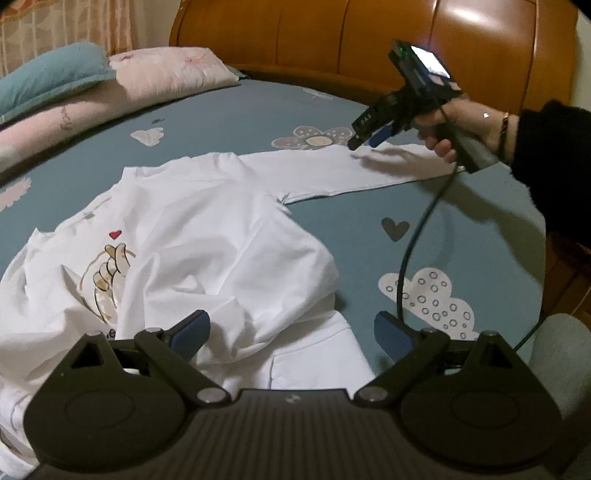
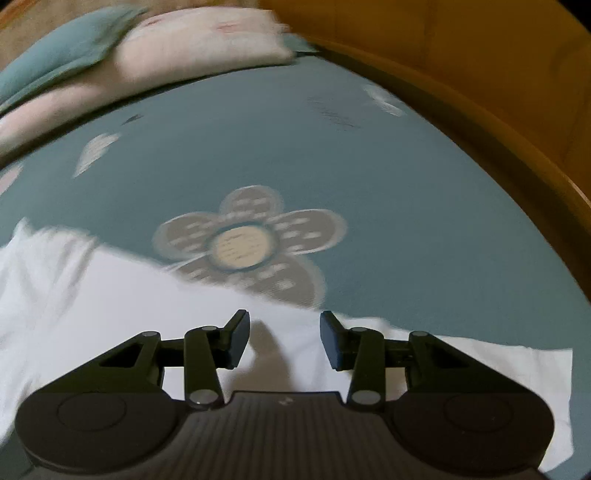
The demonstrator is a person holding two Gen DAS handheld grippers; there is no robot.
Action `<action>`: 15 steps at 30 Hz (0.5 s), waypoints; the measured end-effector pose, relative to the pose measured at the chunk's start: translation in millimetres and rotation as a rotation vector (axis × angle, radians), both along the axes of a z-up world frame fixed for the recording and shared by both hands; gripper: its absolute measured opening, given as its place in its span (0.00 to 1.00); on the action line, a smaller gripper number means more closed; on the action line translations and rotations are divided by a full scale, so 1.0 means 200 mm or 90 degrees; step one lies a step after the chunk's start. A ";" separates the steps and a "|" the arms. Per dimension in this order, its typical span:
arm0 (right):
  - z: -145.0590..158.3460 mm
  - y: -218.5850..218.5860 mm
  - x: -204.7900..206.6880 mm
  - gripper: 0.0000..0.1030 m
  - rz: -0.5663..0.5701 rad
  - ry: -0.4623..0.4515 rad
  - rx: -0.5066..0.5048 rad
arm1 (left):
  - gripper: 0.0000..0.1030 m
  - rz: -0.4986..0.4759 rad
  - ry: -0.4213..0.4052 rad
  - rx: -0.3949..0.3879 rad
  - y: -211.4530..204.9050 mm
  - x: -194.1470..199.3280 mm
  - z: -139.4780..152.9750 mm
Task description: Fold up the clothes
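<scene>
White shirt (image 1: 207,236) rumpled on bed (image 1: 258,122). My left tool (image 1: 291,338) wide, empty; right tool (image 2: 284,339) parted over sleeve (image 2: 110,295), gripping nothing.

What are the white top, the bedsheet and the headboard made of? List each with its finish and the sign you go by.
White top: soft knit, likely cotton, matte; it creases and bunches.
Bedsheet: woven printed fabric, matte; flat flower and cloud prints.
Headboard: wood or wood veneer, glossy varnish; bright reflections on orange-brown panels.
</scene>
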State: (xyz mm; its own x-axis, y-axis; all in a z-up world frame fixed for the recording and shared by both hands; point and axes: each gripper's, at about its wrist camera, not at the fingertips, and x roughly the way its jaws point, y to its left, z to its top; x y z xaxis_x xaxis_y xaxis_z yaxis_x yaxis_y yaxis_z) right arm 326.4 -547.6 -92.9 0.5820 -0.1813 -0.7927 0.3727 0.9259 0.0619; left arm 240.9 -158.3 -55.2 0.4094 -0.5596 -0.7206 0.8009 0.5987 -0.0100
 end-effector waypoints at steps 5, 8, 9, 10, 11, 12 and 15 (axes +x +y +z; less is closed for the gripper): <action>0.23 0.25 -0.14 0.46 0.081 -0.034 -0.005 | 0.93 -0.009 0.002 -0.016 0.06 -0.09 0.09; 0.38 0.41 -0.23 0.46 0.124 -0.061 -0.007 | 0.93 -0.008 0.017 -0.043 0.13 -0.13 0.12; 0.43 0.48 -0.27 0.46 0.140 -0.071 -0.006 | 0.93 -0.004 0.019 -0.055 0.16 -0.15 0.13; 0.48 0.54 -0.32 0.47 0.157 -0.081 -0.003 | 0.93 -0.001 0.020 -0.067 0.20 -0.17 0.13; 0.52 0.61 -0.36 0.49 0.177 -0.090 -0.003 | 0.94 -0.001 0.015 -0.072 0.22 -0.19 0.14; 0.55 0.68 -0.40 0.49 0.198 -0.098 -0.004 | 0.94 0.013 0.014 -0.069 0.25 -0.21 0.14; 0.62 0.90 -0.50 0.49 0.255 -0.119 -0.003 | 0.94 0.053 0.011 -0.059 0.33 -0.26 0.15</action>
State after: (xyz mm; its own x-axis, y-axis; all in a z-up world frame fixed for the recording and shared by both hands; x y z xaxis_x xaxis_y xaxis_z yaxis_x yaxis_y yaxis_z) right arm 226.7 -367.6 31.9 0.7409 0.0846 -0.6663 -0.0327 0.9954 0.0900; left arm 188.5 -92.0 -24.8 0.4451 -0.5891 -0.6744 0.7476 0.6590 -0.0823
